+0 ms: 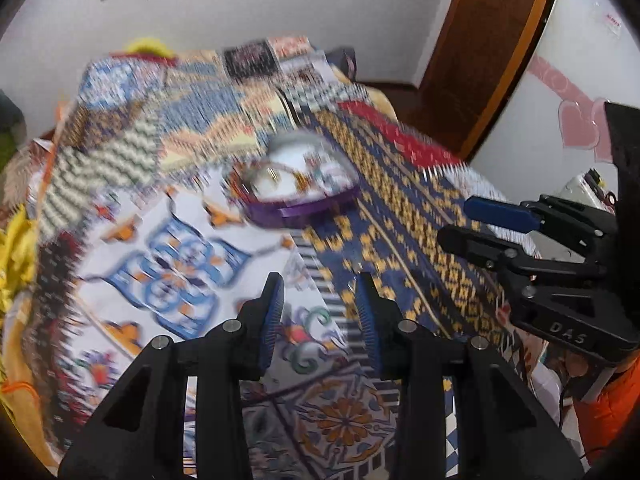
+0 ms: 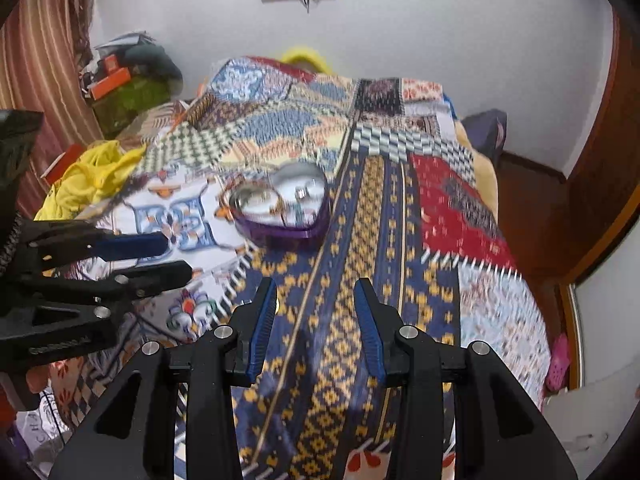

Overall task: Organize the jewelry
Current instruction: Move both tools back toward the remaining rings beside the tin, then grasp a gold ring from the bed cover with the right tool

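Two hand-held grippers approach a jewelry box on a bed. The left hand-held gripper (image 1: 320, 292) and the right hand-held gripper (image 2: 316, 300), each black with blue ribbed pads, are partly spread, with nothing between their jaws and only bedding below. Both point downward and forward toward the purple heart-shaped jewelry box (image 2: 280, 210), which rests near the middle of the patchwork patterned bedspread (image 2: 440, 208), ahead of both grippers and well apart from them. The box appears to lie open, showing a pale lining with what looks like a thin bangle and small metal pieces; blur prevents telling them apart. In each wrist view the other gripper enters from the side, so the two tools flank the approach, probably so that one can steady the box while the other lifts a piece. A crumpled yellow cloth (image 2: 88, 176) lies at the bed's left edge; a brown wooden door (image 1: 492, 40) stands at the far right.
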`<state>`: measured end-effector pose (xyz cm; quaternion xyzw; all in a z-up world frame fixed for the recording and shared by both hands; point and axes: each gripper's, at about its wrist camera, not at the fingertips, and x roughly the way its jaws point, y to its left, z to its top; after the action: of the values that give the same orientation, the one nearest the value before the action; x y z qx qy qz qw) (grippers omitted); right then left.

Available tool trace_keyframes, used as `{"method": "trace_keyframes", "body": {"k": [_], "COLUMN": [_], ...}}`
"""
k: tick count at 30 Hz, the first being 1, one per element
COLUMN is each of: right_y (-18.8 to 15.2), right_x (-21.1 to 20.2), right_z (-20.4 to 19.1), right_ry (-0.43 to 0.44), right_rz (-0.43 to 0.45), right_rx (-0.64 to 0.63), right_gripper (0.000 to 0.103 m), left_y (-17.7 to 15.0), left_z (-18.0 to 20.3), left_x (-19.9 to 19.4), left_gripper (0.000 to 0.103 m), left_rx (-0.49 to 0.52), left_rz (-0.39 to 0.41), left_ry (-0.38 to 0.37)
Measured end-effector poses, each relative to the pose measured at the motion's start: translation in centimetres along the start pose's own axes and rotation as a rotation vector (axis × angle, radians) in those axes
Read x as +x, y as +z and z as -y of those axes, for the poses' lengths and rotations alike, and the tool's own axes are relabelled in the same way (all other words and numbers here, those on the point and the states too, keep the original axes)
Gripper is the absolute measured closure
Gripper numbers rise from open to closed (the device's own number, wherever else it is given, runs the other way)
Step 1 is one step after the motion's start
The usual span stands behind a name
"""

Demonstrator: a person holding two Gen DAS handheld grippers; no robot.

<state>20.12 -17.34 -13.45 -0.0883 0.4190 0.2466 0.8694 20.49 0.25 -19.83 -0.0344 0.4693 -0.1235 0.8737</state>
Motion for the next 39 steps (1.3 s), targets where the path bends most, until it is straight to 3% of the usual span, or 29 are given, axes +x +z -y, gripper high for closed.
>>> {"method": "trace_keyframes", "body": {"k": [6, 13, 18, 20, 24, 39], "right_y": [-1.3, -2.1, -2.3, -2.2, -2.0, -0.4], "right_x": [0.2, 0.7, 1.0, 1.3, 1.9, 5.9], "right_z": [1.2, 1.5, 1.4, 1.2, 0.6, -3.2], "right_ry": [0.009, 0.013, 0.026, 0.029, 0.051, 0.096], "right_rz": [-0.022, -0.042, -0.046, -0.051, -0.062, -0.102], "right_rx": [0.046, 0.048, 0.05, 0.045, 0.036, -0.063], "right_gripper": [0.066, 0.066, 0.066, 0.066, 0.066, 0.066], "left_y": [-0.9, -0.8, -0.4, -0.3, -0.4, -1.6], "left_z": [0.7, 2.3, 2.0, 1.9, 1.3, -2.2], "left_x": [3.0, 4.1, 4.6, 4.7, 4.2, -0.6], "left_gripper": [0.067, 0.07, 0.082, 0.095, 0.094, 0.094], "left_rx": [-0.007, 0.048, 0.038, 0.038, 0.016, -0.026], "left_rz": [-0.072, -0.069, -0.062, -0.059, -0.05, 0.051], "left_ry": [-0.028, -0.017, -0.02, -0.028, -0.045, 0.033]}}
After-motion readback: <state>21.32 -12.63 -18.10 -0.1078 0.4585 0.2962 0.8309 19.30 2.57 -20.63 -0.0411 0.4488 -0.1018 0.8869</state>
